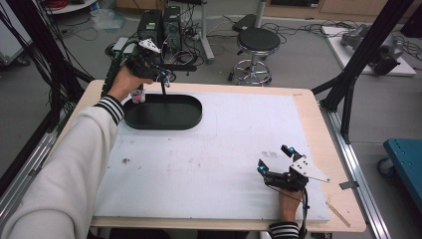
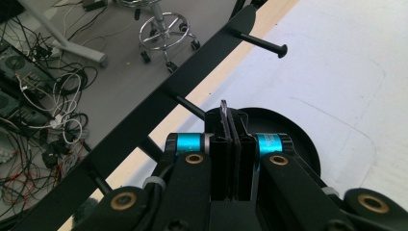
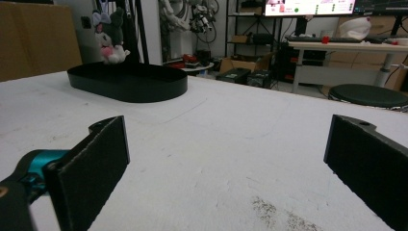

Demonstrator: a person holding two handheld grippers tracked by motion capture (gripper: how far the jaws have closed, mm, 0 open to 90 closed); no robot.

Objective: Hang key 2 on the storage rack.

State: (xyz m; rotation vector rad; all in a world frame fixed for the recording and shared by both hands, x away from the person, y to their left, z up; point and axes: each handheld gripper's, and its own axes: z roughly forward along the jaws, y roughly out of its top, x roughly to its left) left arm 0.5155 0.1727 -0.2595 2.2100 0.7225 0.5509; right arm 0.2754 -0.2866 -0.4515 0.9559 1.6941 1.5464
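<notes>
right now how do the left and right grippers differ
The left gripper is shut on a thin black rack with pegs, raised above the black tray at the far left of the table; the right gripper is open and holds nothing. The right rests low on the white mat near the front right corner. Both have black jaws with teal joints.

No text can be read; the far monitor seems too blurred.

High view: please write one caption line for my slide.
Left gripper holds a black pegged rack over the oval tray; right gripper rests open.
</notes>
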